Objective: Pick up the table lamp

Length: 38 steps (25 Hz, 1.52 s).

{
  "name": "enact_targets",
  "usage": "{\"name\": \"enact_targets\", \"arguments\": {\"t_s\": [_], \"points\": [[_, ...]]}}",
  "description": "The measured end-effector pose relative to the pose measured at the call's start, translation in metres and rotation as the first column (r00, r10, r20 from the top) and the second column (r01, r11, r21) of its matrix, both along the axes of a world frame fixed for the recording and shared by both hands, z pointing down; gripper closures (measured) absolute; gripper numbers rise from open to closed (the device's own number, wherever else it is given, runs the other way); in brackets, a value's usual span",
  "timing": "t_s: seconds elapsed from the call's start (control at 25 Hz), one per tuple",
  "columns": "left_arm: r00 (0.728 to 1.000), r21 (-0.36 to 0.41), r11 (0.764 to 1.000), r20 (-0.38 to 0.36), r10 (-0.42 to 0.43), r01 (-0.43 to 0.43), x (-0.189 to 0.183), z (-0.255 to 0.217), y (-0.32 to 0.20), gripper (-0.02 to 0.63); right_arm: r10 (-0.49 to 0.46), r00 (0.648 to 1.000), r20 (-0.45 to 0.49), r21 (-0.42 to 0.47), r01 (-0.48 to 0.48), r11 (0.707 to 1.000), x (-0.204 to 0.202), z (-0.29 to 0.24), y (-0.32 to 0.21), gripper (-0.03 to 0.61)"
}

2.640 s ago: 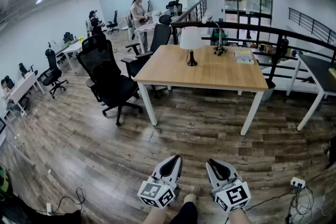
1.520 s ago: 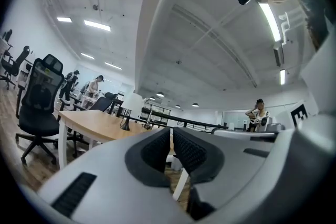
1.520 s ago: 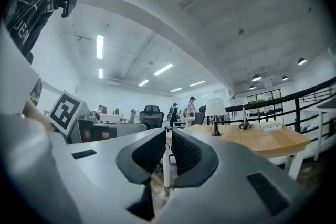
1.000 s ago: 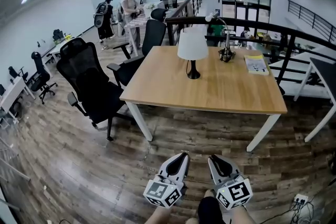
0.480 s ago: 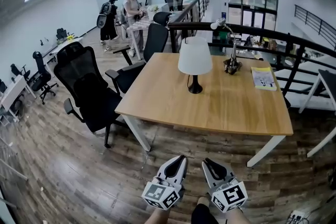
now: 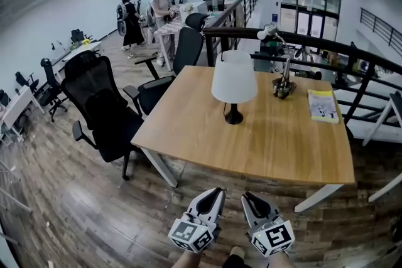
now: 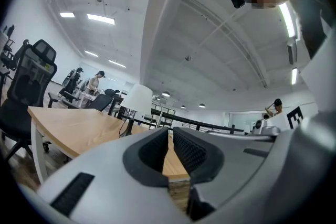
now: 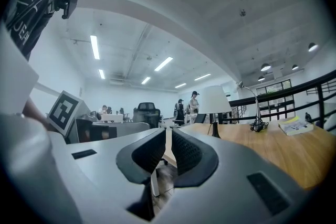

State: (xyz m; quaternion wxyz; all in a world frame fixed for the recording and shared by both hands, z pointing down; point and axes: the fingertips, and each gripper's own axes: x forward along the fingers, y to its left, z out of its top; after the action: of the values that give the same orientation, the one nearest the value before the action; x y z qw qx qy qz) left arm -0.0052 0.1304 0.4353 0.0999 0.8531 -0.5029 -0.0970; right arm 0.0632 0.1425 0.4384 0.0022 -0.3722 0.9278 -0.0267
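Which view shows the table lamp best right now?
The head view: the whole lamp stands clear on the table, shade down to base. In the left gripper view the lamp is small, distant and side-on; in the right gripper view the lamp looks much the same.

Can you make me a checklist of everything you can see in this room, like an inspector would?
surface: wooden table, mostly bare, no spills seen.
job's things: table lamp with a white shade, upright on the table, untouched.
clutter: a bendy desk lamp and a booklet at the far side of the table.
grippers: left gripper and right gripper both shut and empty, held low, short of the table's near edge.
cables: a thin cord by the table lamp's stem.
surroundings: black office chairs, a dark railing, two people standing far off, wood floor.
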Motion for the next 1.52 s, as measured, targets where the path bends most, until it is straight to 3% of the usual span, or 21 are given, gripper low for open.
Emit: {"name": "enact_targets", "arguments": {"t_s": [0.44,0.8,1.12,1.52], "points": [[1.0,-0.022,1.0,0.011,0.02,-0.02,0.022,0.008,-0.056,0.591,-0.031,0.999,0.01,-0.001,0.031,1.0,0.01,0.01,-0.062,0.526],[0.999,-0.025,0.999,-0.008,0.037,-0.038,0.01,0.01,-0.096,0.591,-0.045,0.999,-0.008,-0.001,0.045,0.999,-0.01,0.019,-0.099,0.526],[0.991,-0.023,0.991,0.034,0.131,-0.13,-0.005,0.013,-0.166,0.591,0.023,0.999,-0.023,-0.007,-0.023,1.0,-0.033,0.023,-0.162,0.526],[0.968,-0.038,0.967,-0.011,0.251,-0.251,-0.037,0.017,-0.253,0.591,0.104,0.993,-0.05,-0.025,-0.106,0.994,-0.078,0.035,-0.243,0.526]]}}
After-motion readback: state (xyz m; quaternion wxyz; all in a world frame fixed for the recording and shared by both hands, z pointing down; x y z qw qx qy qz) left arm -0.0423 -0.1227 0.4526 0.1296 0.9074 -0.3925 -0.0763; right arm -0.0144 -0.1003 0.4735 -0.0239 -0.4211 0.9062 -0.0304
